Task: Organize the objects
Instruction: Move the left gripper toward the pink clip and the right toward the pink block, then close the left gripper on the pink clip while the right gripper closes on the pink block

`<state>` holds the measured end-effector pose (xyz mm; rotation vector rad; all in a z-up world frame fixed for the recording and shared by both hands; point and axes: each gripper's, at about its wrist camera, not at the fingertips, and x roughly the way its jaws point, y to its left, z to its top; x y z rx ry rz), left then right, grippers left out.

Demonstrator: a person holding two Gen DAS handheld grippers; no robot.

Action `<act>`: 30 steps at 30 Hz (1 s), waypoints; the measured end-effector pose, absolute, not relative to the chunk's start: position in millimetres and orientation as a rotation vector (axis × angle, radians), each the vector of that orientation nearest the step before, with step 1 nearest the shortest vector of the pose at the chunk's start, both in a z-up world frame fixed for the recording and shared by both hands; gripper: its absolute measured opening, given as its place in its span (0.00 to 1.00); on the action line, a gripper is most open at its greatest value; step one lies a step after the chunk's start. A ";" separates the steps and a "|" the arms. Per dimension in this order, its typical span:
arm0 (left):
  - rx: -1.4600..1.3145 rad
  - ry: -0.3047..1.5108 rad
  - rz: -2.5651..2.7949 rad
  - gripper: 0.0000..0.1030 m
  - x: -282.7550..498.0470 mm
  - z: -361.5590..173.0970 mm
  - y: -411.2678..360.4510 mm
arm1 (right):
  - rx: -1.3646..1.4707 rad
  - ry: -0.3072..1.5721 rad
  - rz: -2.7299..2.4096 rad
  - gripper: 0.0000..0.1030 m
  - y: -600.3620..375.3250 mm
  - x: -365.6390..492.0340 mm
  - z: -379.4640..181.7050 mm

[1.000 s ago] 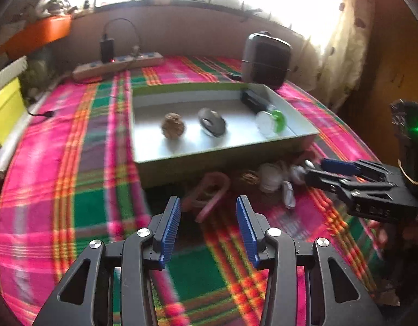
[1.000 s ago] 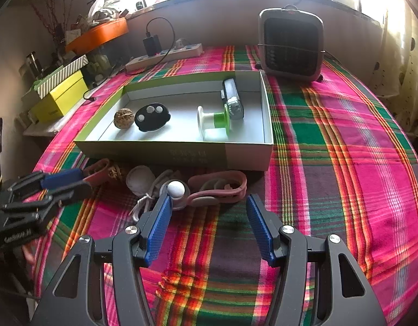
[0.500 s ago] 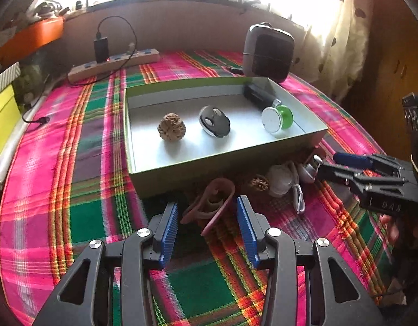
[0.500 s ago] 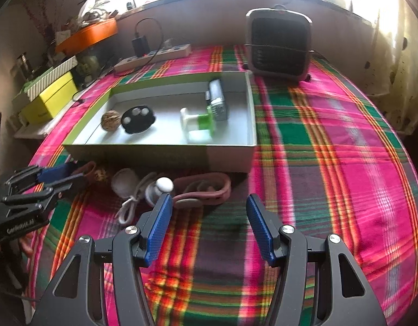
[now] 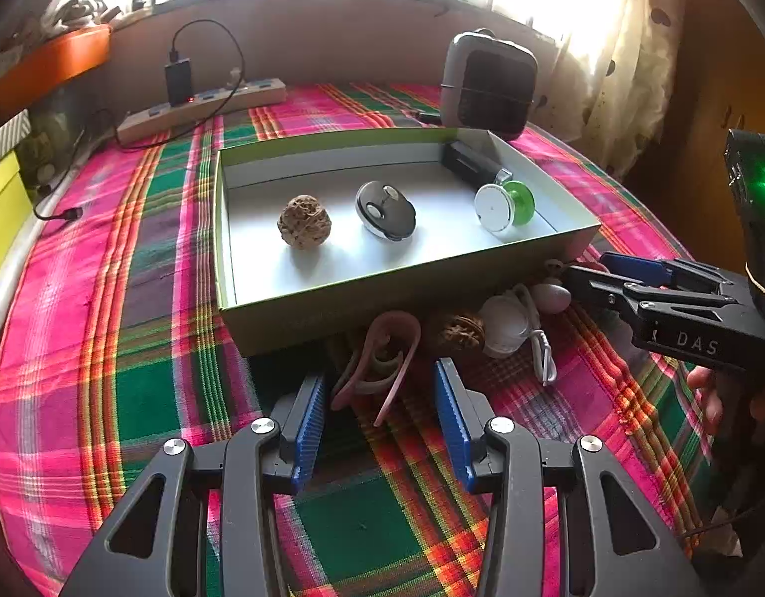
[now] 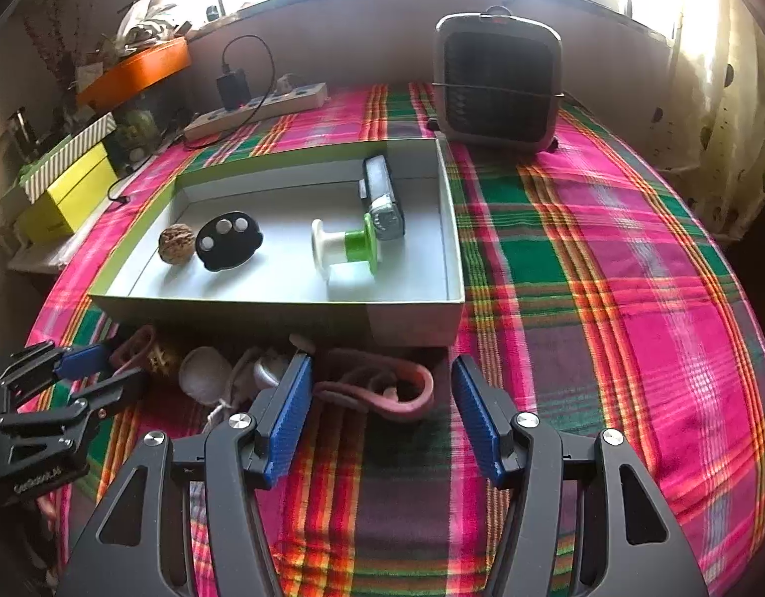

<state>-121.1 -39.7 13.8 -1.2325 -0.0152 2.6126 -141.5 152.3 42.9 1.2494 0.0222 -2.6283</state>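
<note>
1. Just below the middle of the right wrist view, between the spread blue pads of the right gripper (image 6: pixel 382 415), lies a pink looped strap (image 6: pixel 382 390). It sits on the plaid cloth of the worktop (image 6: pixel 606 273), just in front of the near wall of the green box (image 6: pixel 282 313).
2. The right gripper's jaws have just been opening; the strap is between them but the pads do not press on it, so nothing is grasped.
3. The left gripper (image 5: pixel 380 410) is likewise released, its pads standing either side of a second pink loop (image 5: pixel 382 358) in the lower middle of its view.
4. The strap looks light, soft and rubbery. It will likely flop and bend once lifted, and should not break or slip much.
5. The best hold is probably across the two bands where they run side by side, pinching both together, not at the open bend.
6. It is dusty pink, a flat band folded into a long loop with a rounded end at the right.
</note>
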 end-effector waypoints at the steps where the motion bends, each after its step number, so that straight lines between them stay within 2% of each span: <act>1: -1.232 -0.016 2.613 0.39 -121.1 13.8 -39.7 | 1.255 0.031 -2.634 0.61 153.4 -141.3 42.6; 14: -1.233 -0.013 2.614 0.39 -121.1 13.9 -39.7 | 1.332 0.035 -2.674 0.62 178.8 -133.7 36.3; 30: -1.238 -0.010 2.624 0.39 -119.9 14.8 -39.5 | 1.249 0.085 -2.501 0.62 162.8 -112.7 36.0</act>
